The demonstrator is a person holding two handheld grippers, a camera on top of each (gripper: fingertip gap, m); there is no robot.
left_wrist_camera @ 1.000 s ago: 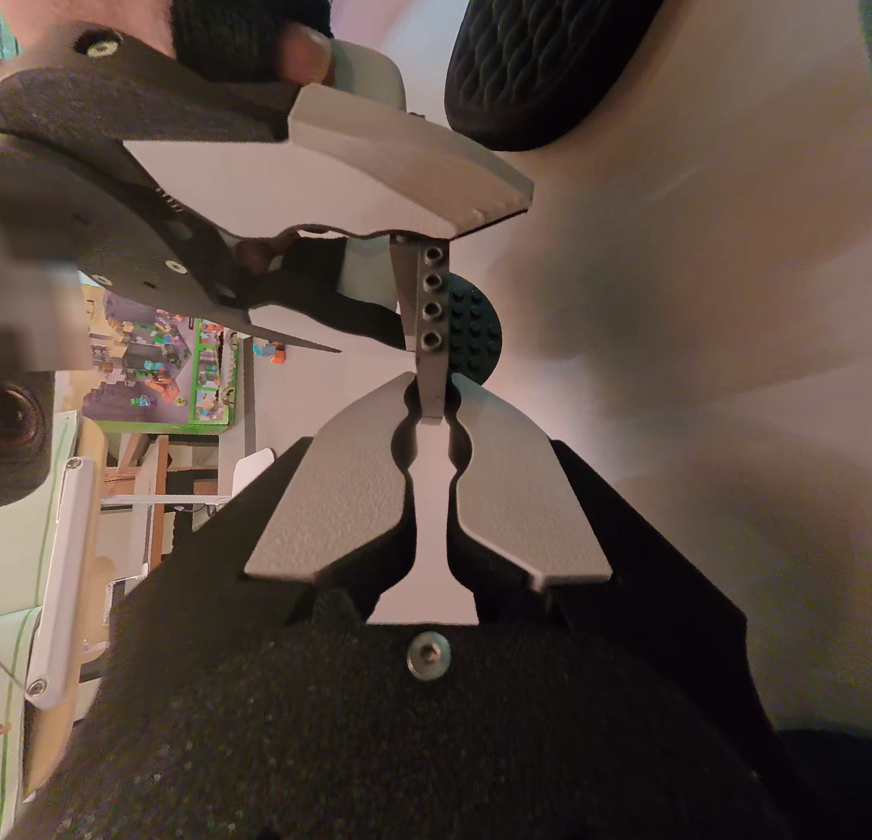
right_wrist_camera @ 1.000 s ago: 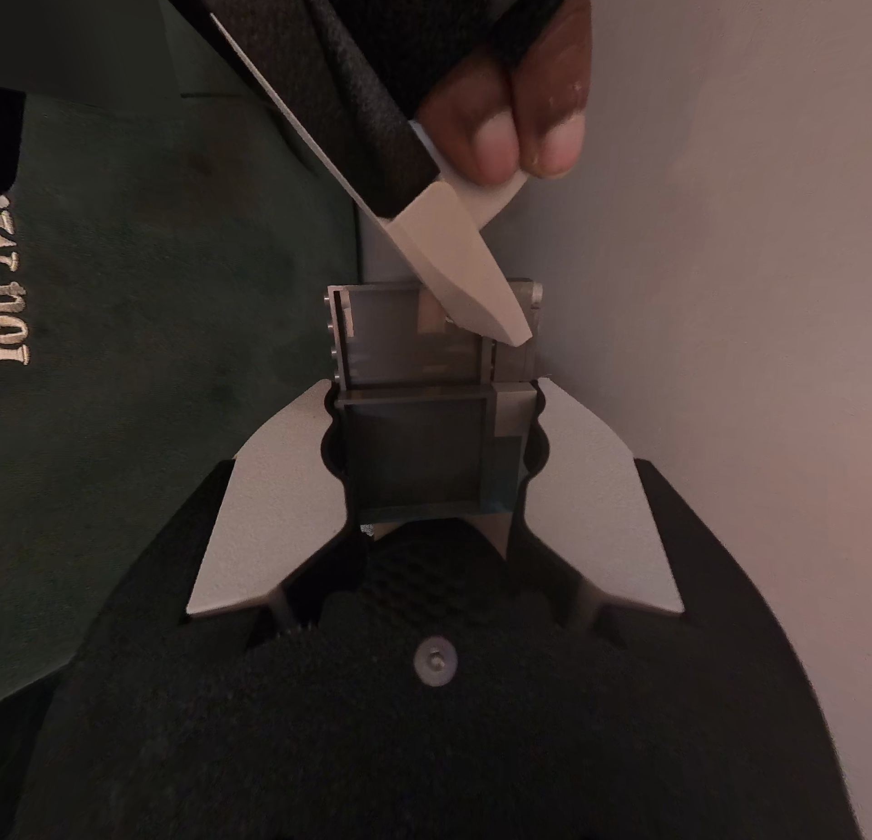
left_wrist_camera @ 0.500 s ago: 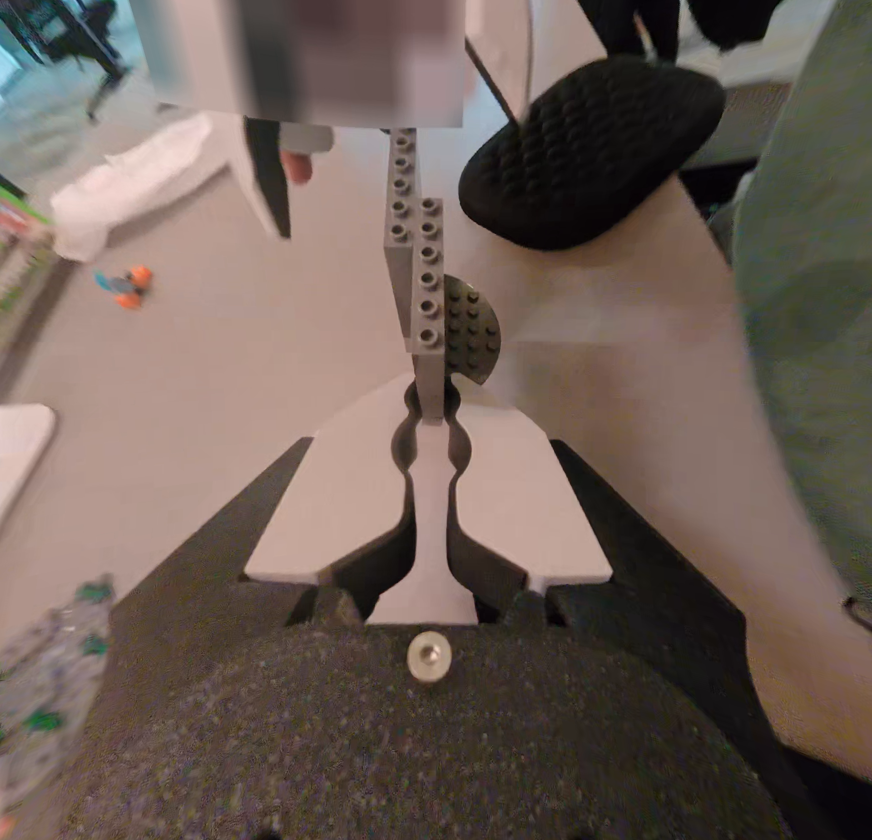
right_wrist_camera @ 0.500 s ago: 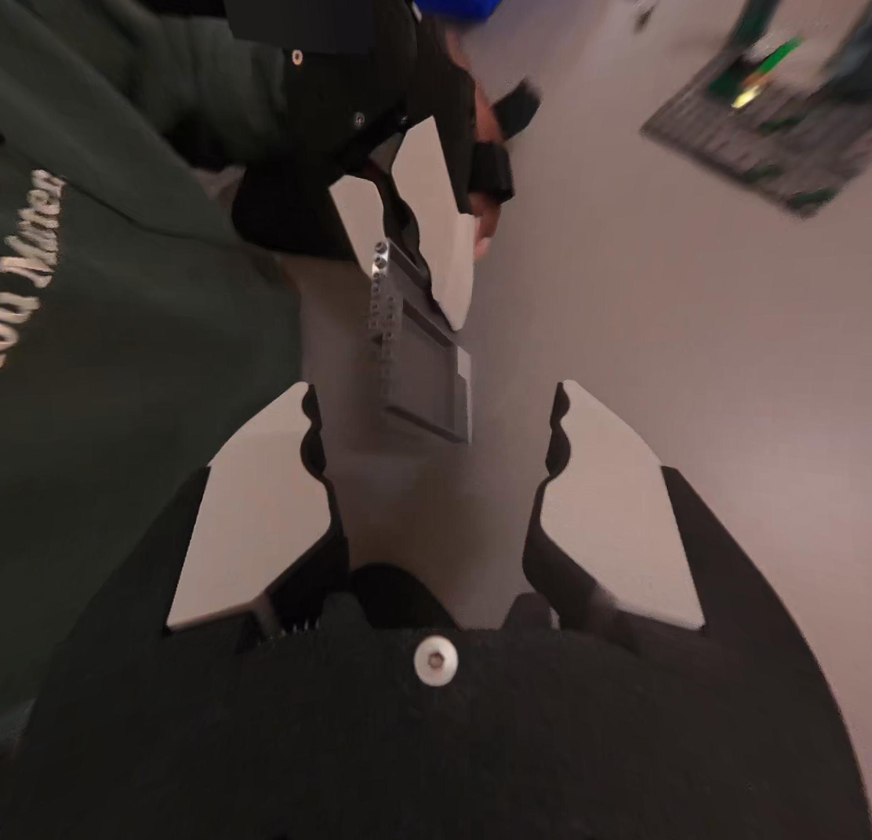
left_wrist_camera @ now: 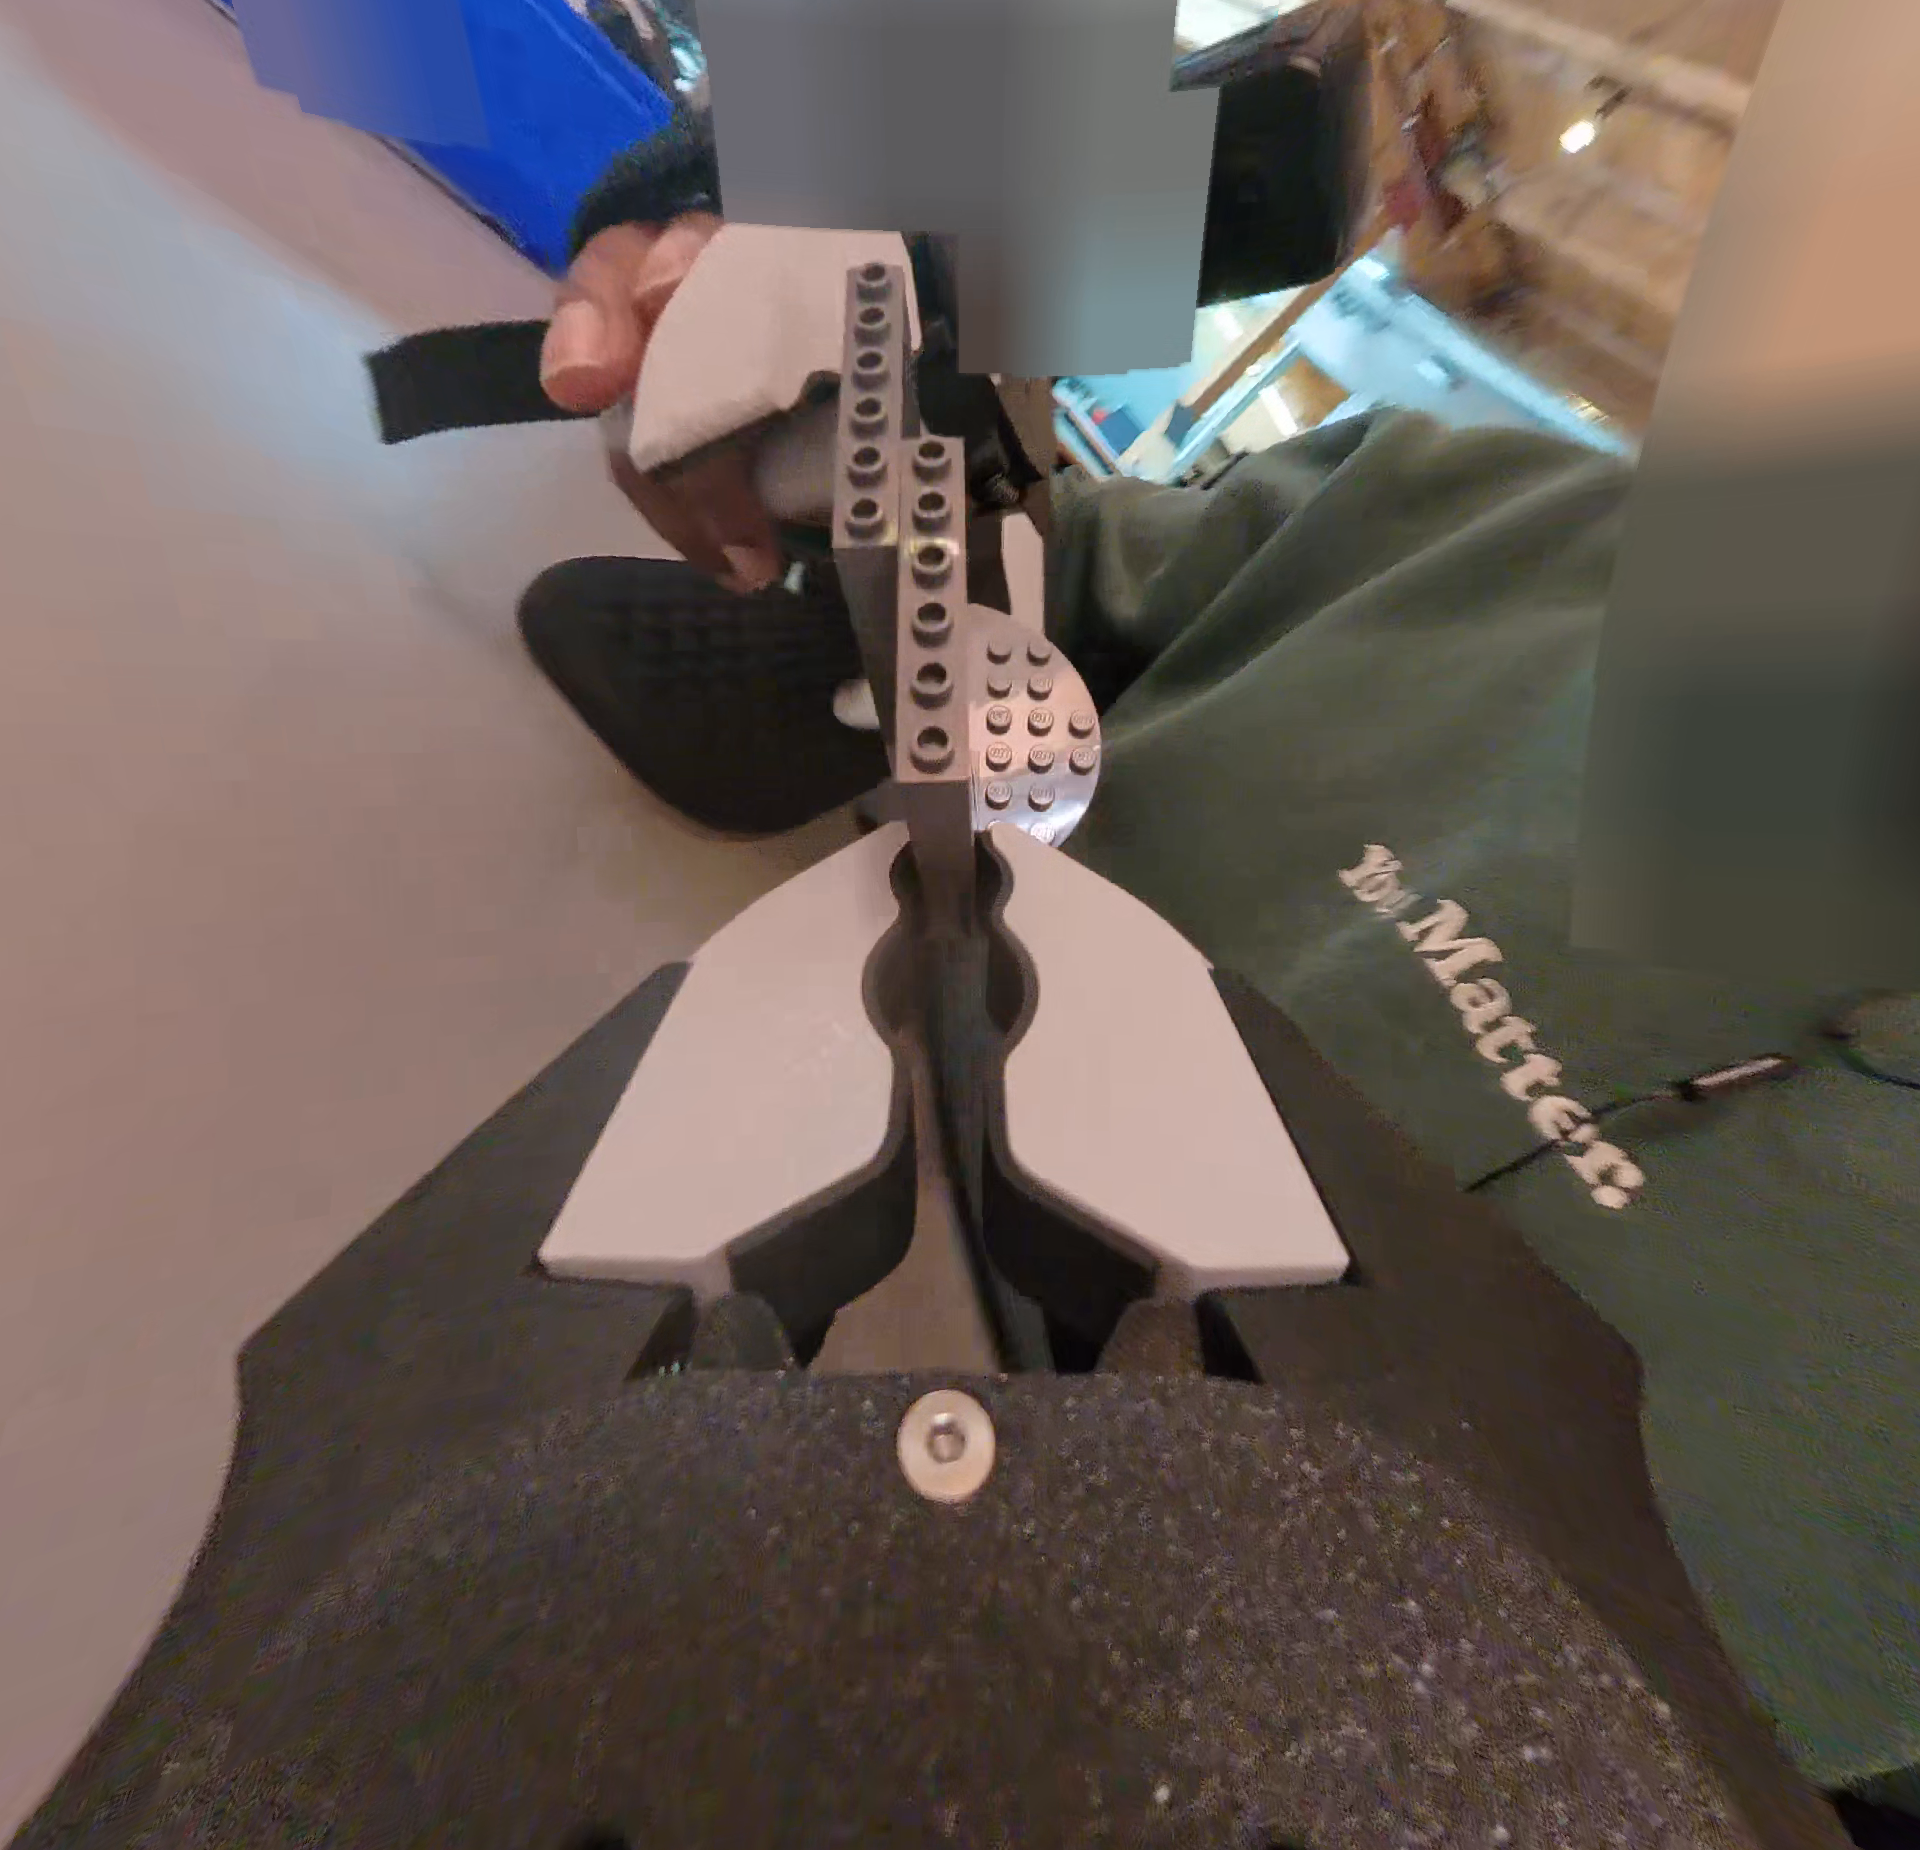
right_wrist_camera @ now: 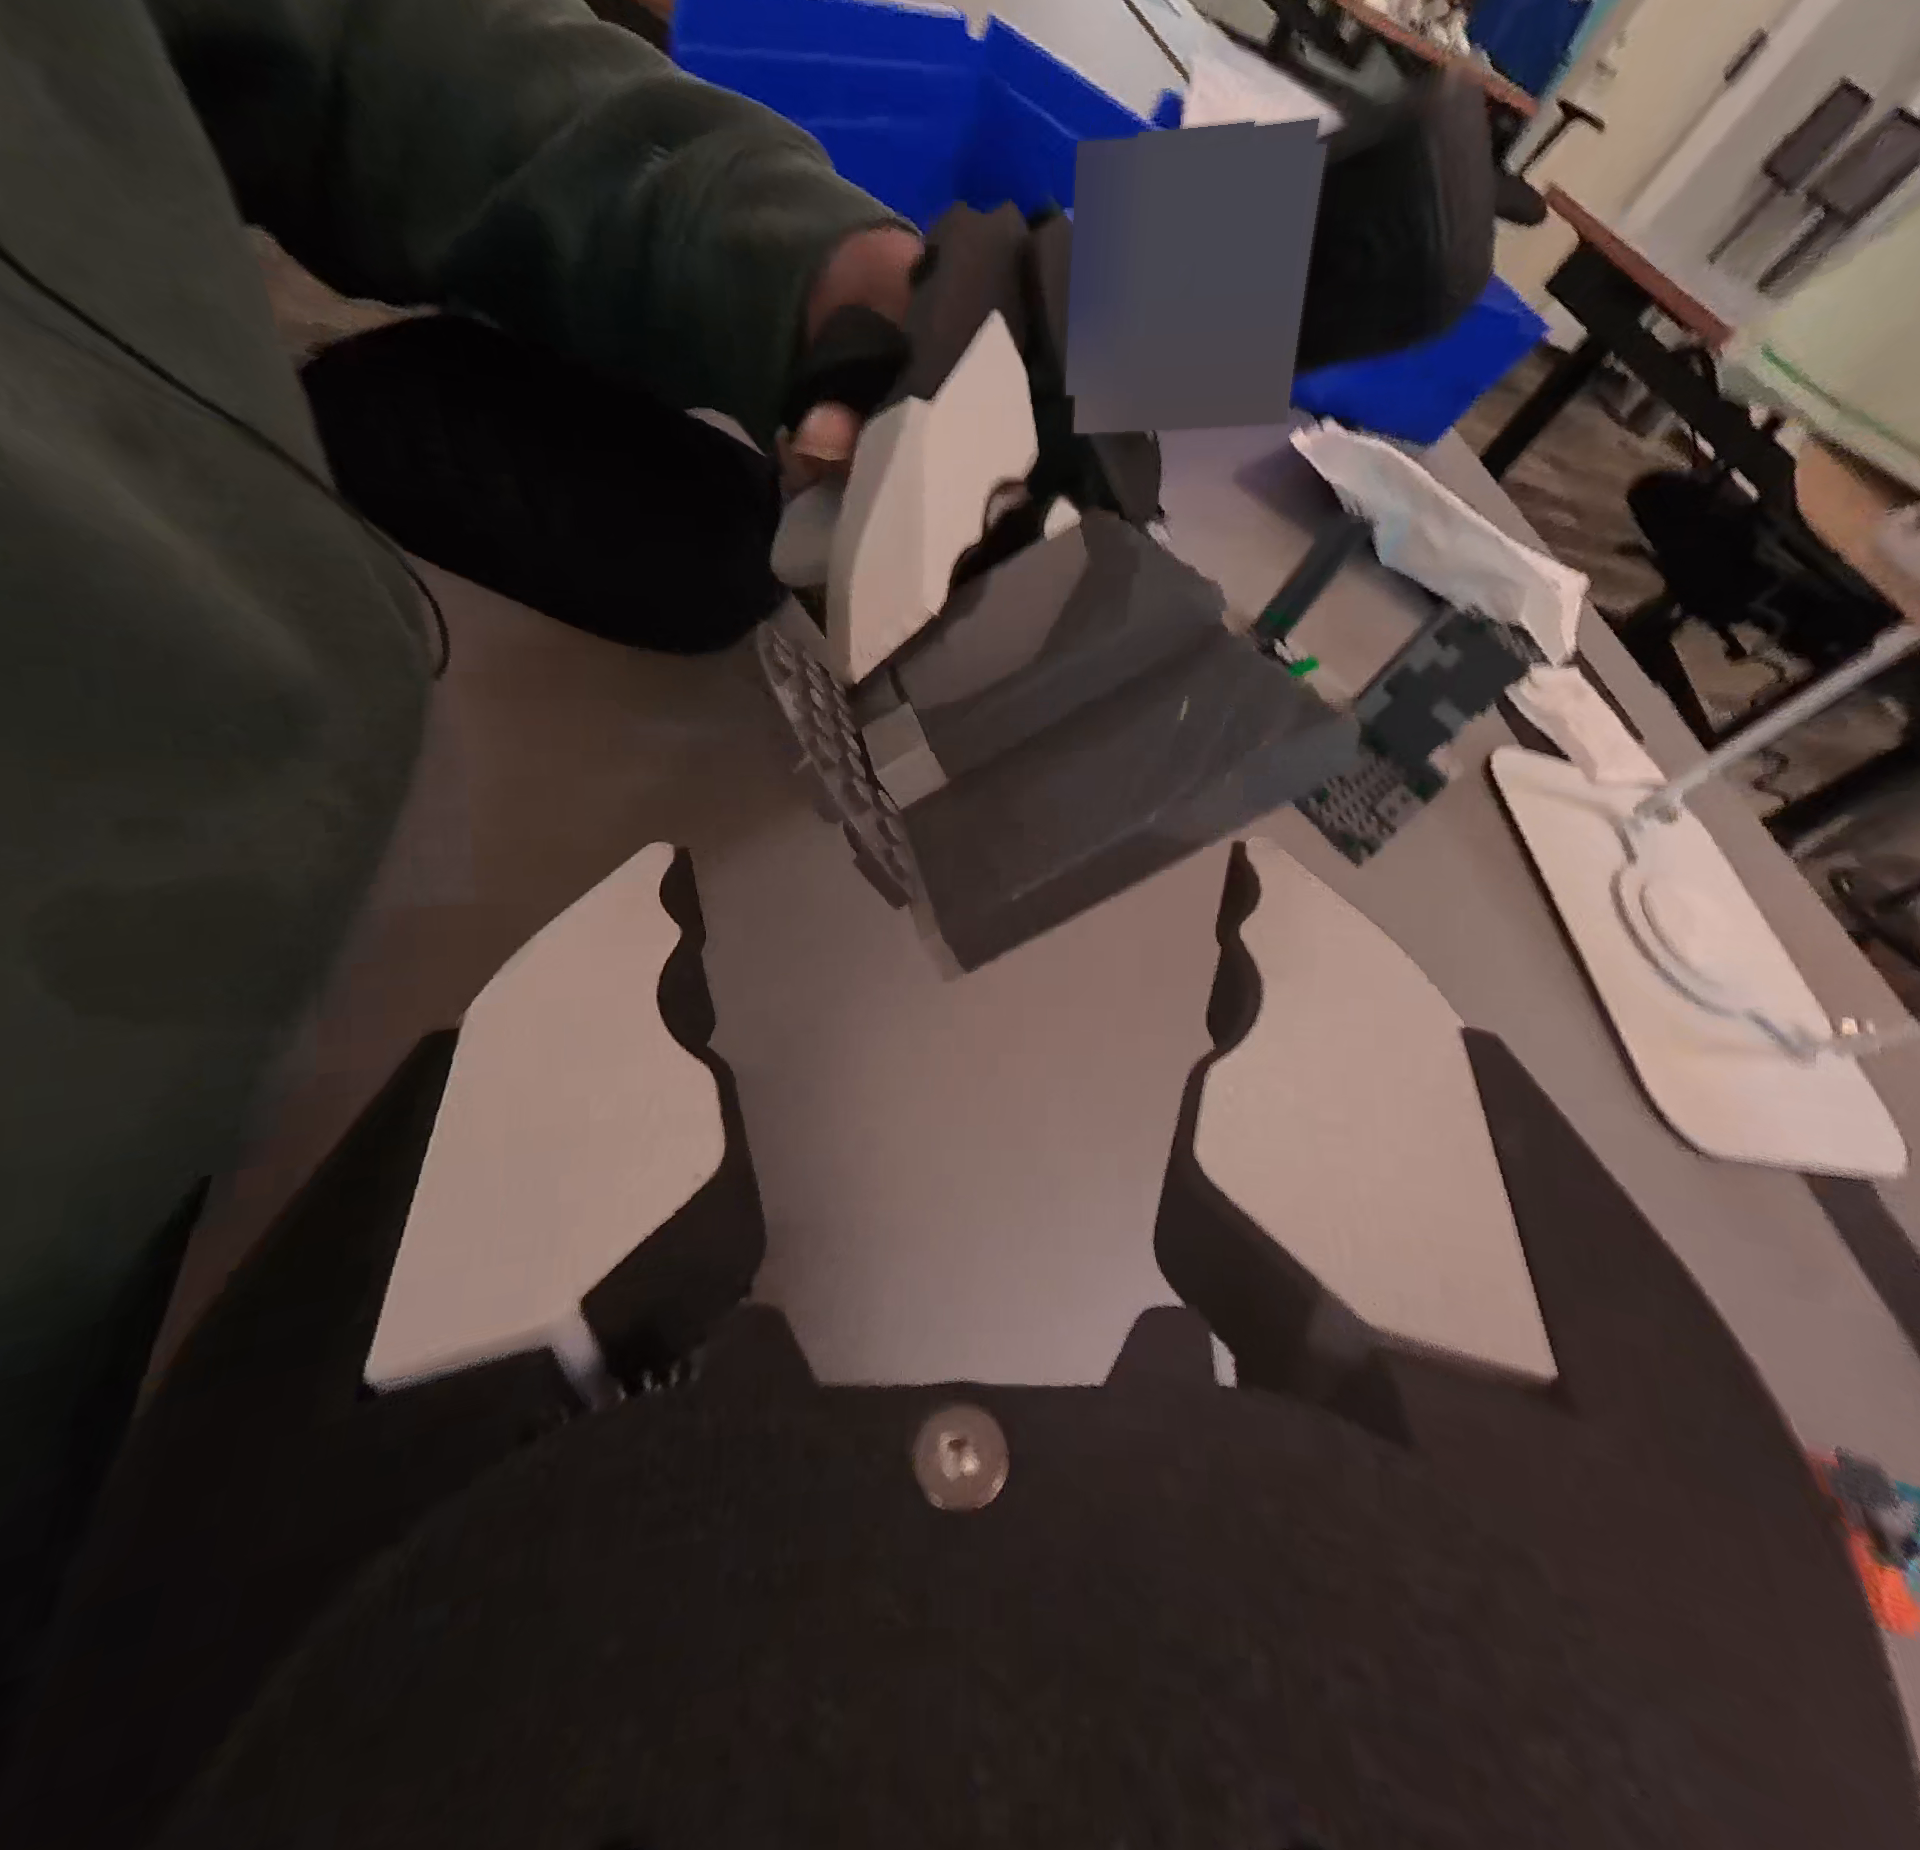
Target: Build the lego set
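Note:
My left gripper [left_wrist_camera: 943, 850] is shut on a grey lego assembly [left_wrist_camera: 914, 595]: tall stepped grey bricks with a row of studs and a round-edged grey plate [left_wrist_camera: 1034, 751] on its side. It holds the assembly in the air above the table. In the right wrist view the same assembly [right_wrist_camera: 1070, 751] hangs from the left gripper [right_wrist_camera: 883, 647], with its round plate [right_wrist_camera: 831, 751] at the left. My right gripper [right_wrist_camera: 956, 886] is open and empty, just below and in front of the assembly, apart from it.
A person in a dark green sweatshirt [right_wrist_camera: 208, 450] sits at the left. A black pad [left_wrist_camera: 707, 688] lies on the grey table [right_wrist_camera: 623, 761]. A dark studded baseplate build [right_wrist_camera: 1423, 709], white paper [right_wrist_camera: 1444, 522], a white tray [right_wrist_camera: 1683, 990] and blue bins [right_wrist_camera: 883, 96] lie beyond. Only a small space, under 4 cm, lies between the two pairs of fingers. The dark studded baseplate build [right_wrist_camera: 1423, 709] is about 30 centimetres from my right fingertips.
My right gripper let go of the grey assembly, opened and drew back. My left gripper kept hold and swung the assembly round towards the person.

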